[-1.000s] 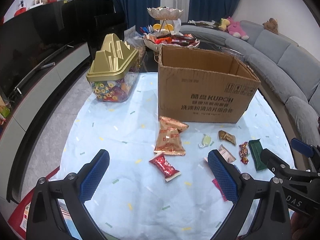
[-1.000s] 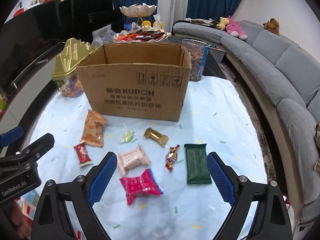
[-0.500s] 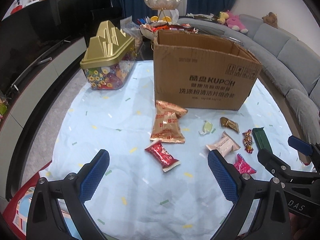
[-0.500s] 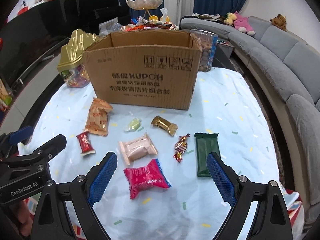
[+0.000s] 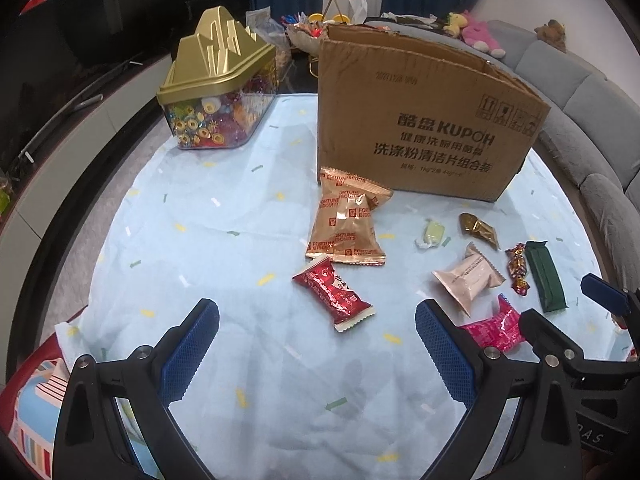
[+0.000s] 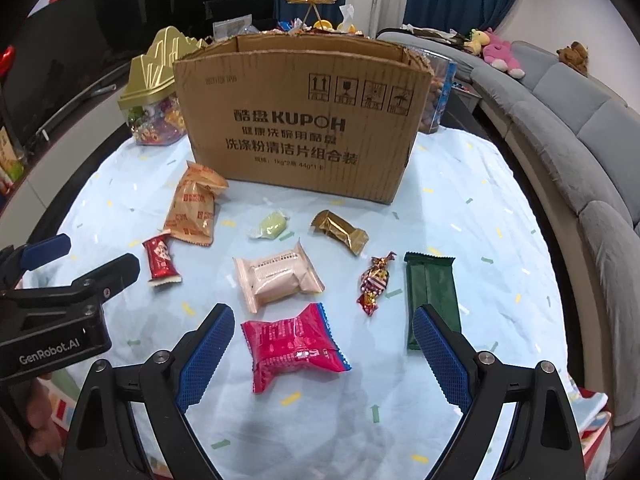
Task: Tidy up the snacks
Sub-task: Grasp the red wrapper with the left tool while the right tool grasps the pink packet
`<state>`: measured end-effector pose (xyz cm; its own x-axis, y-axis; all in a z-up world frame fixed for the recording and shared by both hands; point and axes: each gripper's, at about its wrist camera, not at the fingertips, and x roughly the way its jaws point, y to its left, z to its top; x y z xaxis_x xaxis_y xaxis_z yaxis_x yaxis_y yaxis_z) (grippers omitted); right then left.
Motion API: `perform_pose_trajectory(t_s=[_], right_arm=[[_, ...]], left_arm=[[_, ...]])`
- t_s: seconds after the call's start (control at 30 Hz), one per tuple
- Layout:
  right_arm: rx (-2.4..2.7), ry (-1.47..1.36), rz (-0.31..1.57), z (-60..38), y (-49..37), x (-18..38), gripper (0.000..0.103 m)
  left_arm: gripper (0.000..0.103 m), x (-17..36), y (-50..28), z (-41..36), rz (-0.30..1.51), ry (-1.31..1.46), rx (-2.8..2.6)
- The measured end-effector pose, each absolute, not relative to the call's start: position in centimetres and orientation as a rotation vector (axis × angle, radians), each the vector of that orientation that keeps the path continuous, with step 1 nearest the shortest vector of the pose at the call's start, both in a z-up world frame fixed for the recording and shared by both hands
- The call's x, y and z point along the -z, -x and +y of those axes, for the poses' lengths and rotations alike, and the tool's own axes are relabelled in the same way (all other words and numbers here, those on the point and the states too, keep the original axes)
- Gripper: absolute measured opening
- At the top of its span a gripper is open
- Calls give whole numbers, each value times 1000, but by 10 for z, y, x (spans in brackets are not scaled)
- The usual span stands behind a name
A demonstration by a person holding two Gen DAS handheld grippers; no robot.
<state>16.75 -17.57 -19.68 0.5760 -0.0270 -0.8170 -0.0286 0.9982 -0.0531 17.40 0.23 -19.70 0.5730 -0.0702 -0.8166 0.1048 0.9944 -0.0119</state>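
We hold the right gripper (image 6: 320, 354) with its blue-padded jaws spread wide and nothing pressed between them; the magenta snack packet (image 6: 294, 346) lies on the light blue tablecloth (image 6: 480, 208) in the gap, clear of both pads. The left gripper (image 5: 316, 354) is likewise wide open and empty, above bare cloth. Just ahead of it lies a red wrapped snack (image 5: 332, 294), its far end touching two overlapping orange-gold biscuit bags (image 5: 346, 220). Beyond the magenta packet we see a pale pink pouch (image 6: 278, 278), a red-and-gold twisted candy (image 6: 374, 282) and a dark green bar (image 6: 430, 294). Further out lie a pale green candy (image 6: 270, 224) and a gold-foil piece (image 6: 340, 230). Behind them stands an open cardboard box (image 6: 296, 120), printed KUPOH, with a gold-lidded clear candy container (image 5: 218, 92) at its left.
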Motion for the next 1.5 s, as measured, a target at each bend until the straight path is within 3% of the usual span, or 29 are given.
perform_pose_trajectory(t_s=[1.07,1.23,1.37,1.5], right_arm=[[-27,42,1130,-169,-188,246,92],[-20,48,1156,-168,-193,251,92],[-14,45,1165,-170,-196,255,92],[-19,32,1181,-173,-197,260,92]], left_arm=[[90,237,-215,1,1107,54,36],[76,244,-227,2,1135,67,25],[72,247,-231,0,1140,71,24],[59,251,-235,-2,1150,71,35]])
